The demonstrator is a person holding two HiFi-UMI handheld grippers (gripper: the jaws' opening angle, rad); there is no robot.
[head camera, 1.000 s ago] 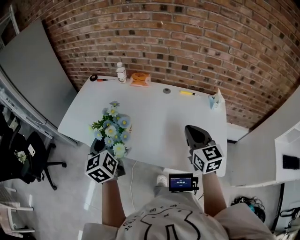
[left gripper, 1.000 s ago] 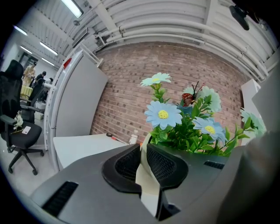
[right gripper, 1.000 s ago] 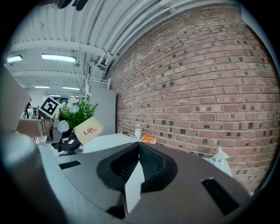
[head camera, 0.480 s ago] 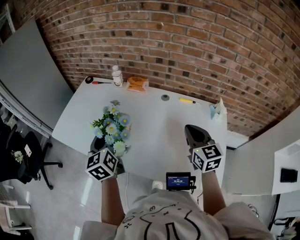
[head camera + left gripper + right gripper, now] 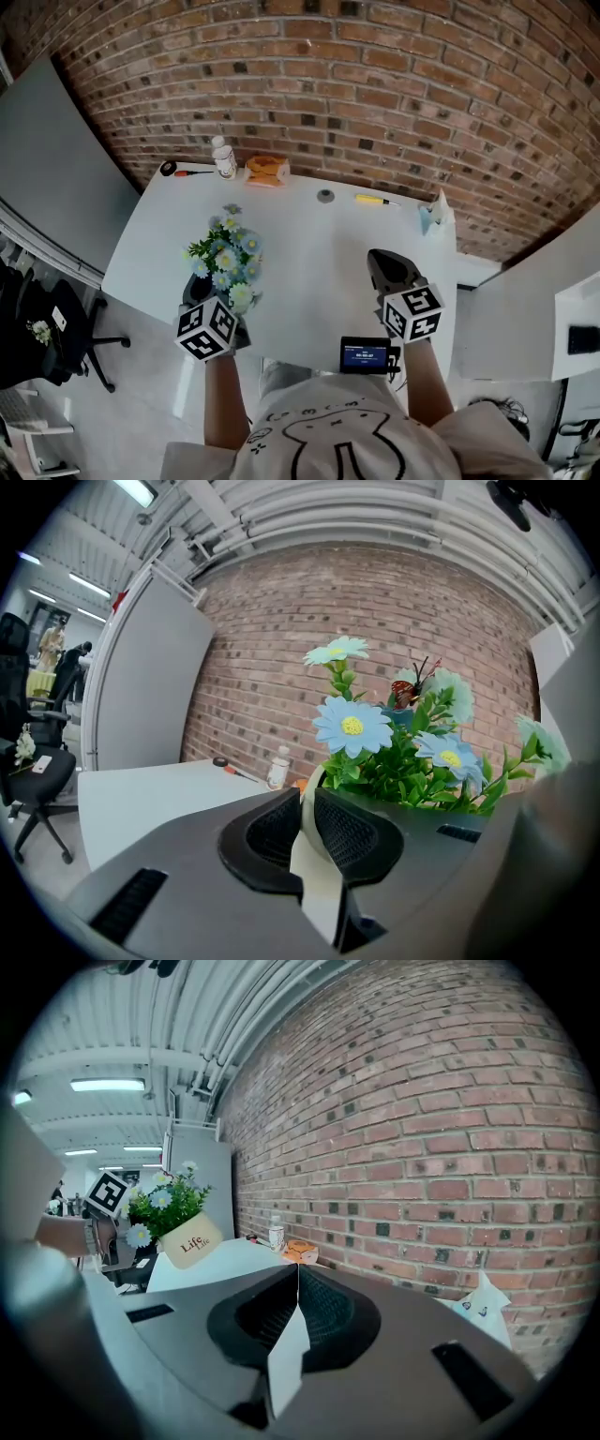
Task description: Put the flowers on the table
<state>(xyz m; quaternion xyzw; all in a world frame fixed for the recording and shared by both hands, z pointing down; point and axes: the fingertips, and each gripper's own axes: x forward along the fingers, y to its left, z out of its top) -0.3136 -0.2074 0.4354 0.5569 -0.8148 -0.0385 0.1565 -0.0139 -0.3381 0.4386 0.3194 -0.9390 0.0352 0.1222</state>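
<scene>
Brick wall [image 5: 394, 84] behind a white table [image 5: 309, 253].

Head view: your left gripper [image 5: 199, 292] sits at the table's near-left edge. The flowers [image 5: 227, 261] rise right in front of it, over the tabletop. Your right gripper [image 5: 382, 261] is over the near-right part, well apart from the flowers. Along the far edge are 1 bottle [image 5: 223, 157], 1 orange packet [image 5: 265, 169] and 1 screwdriver [image 5: 185, 172].

Left gripper view: your claw [image 5: 307, 803] is pinching the cream rim of the pot [image 5: 317, 874], 1 pad on each side. Blue and white blooms [image 5: 352, 726] stand just above the jaws.

Right gripper view: your claw [image 5: 298, 1274] is pressed together, with nothing between the pads. Off to the left the pot [image 5: 190, 1238] hangs tilted, flowers [image 5: 167, 1200] on top. You cannot tell whether its base touches the table [image 5: 211, 1258].
</scene>
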